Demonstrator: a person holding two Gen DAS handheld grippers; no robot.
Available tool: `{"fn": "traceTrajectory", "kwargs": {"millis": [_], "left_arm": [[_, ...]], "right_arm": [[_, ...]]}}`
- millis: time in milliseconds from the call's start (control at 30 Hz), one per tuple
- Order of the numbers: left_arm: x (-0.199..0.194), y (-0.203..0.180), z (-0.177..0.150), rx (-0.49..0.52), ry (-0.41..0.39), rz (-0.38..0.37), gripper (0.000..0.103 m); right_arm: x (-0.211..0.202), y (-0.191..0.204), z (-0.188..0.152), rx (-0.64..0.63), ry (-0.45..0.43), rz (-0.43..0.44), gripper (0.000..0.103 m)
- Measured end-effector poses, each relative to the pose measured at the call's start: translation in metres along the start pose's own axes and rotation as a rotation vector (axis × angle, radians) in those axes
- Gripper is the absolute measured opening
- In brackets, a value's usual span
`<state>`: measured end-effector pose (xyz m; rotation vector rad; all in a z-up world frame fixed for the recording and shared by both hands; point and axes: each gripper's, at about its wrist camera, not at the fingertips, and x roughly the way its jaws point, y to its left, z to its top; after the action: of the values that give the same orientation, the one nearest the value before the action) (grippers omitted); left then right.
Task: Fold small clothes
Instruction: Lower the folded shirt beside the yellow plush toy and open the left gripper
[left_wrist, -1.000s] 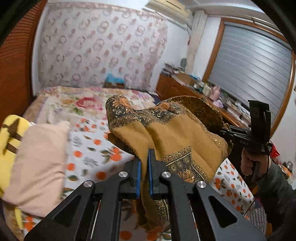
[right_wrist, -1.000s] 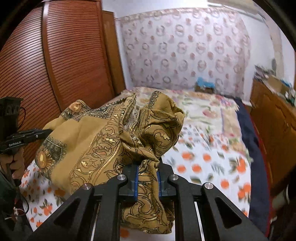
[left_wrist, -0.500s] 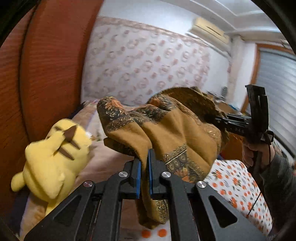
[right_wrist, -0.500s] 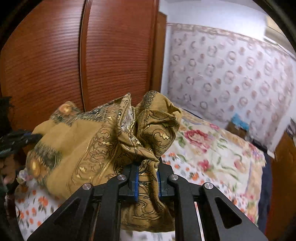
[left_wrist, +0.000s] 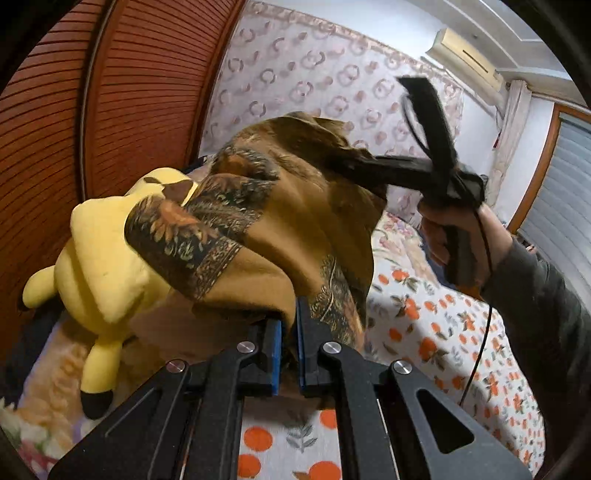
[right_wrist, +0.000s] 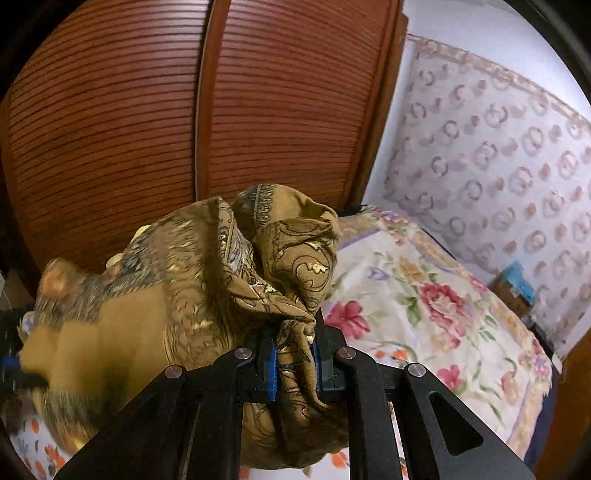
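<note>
A mustard-brown cloth (left_wrist: 295, 221) with dark paisley borders hangs in the air above the bed, bunched between both grippers. My left gripper (left_wrist: 288, 354) is shut on one edge of it, the fabric pinched between the blue pads. My right gripper (right_wrist: 295, 365) is shut on a thick twisted bunch of the same cloth (right_wrist: 207, 295). In the left wrist view the right gripper (left_wrist: 362, 166) shows blurred at the cloth's far side, held by a hand (left_wrist: 454, 229) in a grey sleeve. The cloth hides much of the bed beneath.
A yellow plush toy (left_wrist: 99, 266) lies at the left by the slatted wooden wardrobe doors (right_wrist: 184, 110). The bed carries an orange-flowered sheet (left_wrist: 424, 332) and a rose-patterned quilt (right_wrist: 424, 302). A patterned hanging (right_wrist: 498, 140) covers the far wall.
Both grippers swung left toward the wardrobe with the cloth held between them; the plush toy came closer in the left view. The right gripper rolled and now looks blurred. Grips stayed shut.
</note>
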<state>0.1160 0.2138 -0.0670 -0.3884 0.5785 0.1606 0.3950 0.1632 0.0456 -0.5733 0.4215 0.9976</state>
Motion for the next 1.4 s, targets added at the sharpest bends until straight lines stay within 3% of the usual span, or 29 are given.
{"fn": "traceTrajectory", "kwargs": {"millis": [167, 267, 400, 567, 633, 767, 833, 867, 900, 967, 1133, 1400], "left_arm": [[0.000, 0.008, -0.006, -0.003, 0.006, 0.045, 0.007], [0.004, 0.015, -0.012, -0.019, 0.023, 0.057, 0.007], [0.006, 0.020, -0.012, -0.018, 0.035, 0.062, 0.010], [0.005, 0.019, -0.011, 0.015, 0.036, 0.085, 0.014], [0.003, 0.017, -0.011, 0.034, 0.033, 0.098, 0.019], [-0.004, 0.013, -0.009, 0.080, 0.012, 0.111, 0.041], [-0.005, 0.012, -0.008, 0.108, 0.013, 0.101, 0.044], [-0.005, 0.012, -0.007, 0.116, 0.014, 0.104, 0.055], [-0.006, 0.013, -0.007, 0.124, 0.011, 0.104, 0.075], [-0.012, 0.014, -0.005, 0.126, -0.021, 0.113, 0.092], [-0.027, 0.019, 0.004, 0.125, -0.078, 0.146, 0.103], [-0.037, 0.021, 0.004, 0.147, -0.090, 0.176, 0.103]], "right_arm": [[0.021, -0.008, -0.005, 0.054, 0.019, -0.013, 0.020], [0.030, -0.012, -0.002, 0.115, 0.051, -0.049, 0.039], [0.026, -0.018, 0.004, 0.156, 0.032, -0.106, 0.055], [0.005, -0.007, 0.000, 0.178, -0.033, -0.126, 0.055], [-0.005, 0.008, -0.010, 0.194, -0.048, -0.073, 0.055], [0.003, 0.028, -0.038, 0.211, -0.032, 0.033, 0.055], [0.011, 0.034, -0.045, 0.200, -0.019, 0.048, 0.055], [0.018, 0.032, -0.047, 0.194, -0.011, 0.047, 0.055], [0.022, 0.032, -0.049, 0.187, -0.005, 0.035, 0.055], [0.031, 0.030, -0.053, 0.191, 0.005, 0.023, 0.055], [0.040, 0.028, -0.051, 0.204, 0.018, 0.018, 0.055], [0.009, 0.041, -0.051, 0.218, 0.010, -0.013, 0.056]]}}
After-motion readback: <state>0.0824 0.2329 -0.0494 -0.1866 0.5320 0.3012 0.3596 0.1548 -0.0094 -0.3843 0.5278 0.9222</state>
